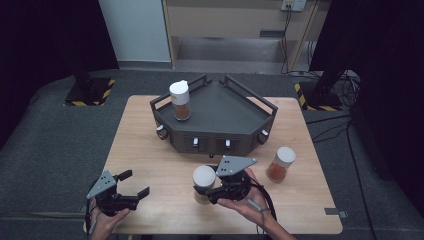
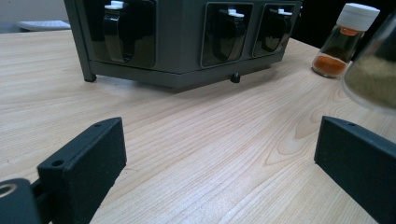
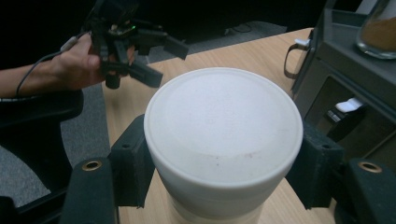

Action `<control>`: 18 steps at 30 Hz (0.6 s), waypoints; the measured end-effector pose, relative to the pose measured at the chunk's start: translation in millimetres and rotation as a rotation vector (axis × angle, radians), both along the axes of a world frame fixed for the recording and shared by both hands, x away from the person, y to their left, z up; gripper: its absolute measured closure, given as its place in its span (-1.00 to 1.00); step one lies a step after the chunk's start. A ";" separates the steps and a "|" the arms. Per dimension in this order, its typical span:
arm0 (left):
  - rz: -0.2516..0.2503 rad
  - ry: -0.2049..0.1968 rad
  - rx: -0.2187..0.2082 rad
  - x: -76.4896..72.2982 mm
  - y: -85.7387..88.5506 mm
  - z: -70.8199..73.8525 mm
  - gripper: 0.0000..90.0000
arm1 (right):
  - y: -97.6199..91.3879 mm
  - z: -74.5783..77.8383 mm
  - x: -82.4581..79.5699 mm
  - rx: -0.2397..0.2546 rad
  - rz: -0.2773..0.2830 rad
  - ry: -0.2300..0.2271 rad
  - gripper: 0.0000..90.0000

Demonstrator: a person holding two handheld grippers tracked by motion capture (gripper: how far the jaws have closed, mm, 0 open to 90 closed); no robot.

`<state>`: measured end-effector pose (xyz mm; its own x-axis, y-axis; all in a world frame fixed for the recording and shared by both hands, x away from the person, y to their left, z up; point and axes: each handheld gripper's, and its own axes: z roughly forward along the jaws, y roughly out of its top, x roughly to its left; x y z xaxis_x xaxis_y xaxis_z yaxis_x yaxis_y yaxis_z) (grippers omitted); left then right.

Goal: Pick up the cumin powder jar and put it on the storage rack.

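A spice jar (image 1: 204,179) with a white cap (image 3: 223,126) and pale contents is near the table's front centre. My right gripper (image 1: 209,188) is shut on it just under the cap, one jaw on each side. The frames do not show whether the jar rests on the wood; its glass also shows close by in the left gripper view (image 2: 373,79). My left gripper (image 1: 135,184) is at the front left, open, with bare wood between its jaws (image 2: 219,158). A second jar (image 1: 180,100) with orange powder stands on the dark grey rack (image 1: 225,107). A third jar (image 1: 281,164) stands on the table to the right.
The rack (image 2: 182,46) takes up the middle and back of the wooden table (image 1: 150,150). Its front face has recesses with small white-topped black pieces (image 2: 122,32). Dark floor surrounds the table, with black stands at the back left and right.
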<state>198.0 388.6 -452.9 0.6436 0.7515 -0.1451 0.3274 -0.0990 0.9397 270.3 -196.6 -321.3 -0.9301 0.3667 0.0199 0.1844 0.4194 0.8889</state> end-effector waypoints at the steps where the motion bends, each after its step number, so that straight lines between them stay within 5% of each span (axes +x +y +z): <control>1: 0.000 0.000 0.000 0.0 0.0 0.0 -0.97 | -0.3 4.1 2.1 0.000 -0.002 0.003 -0.26; 18: 0.001 0.002 -0.002 0.2 0.3 -0.1 -0.97 | -2.9 62.4 27.7 0.014 -0.067 0.015 -0.25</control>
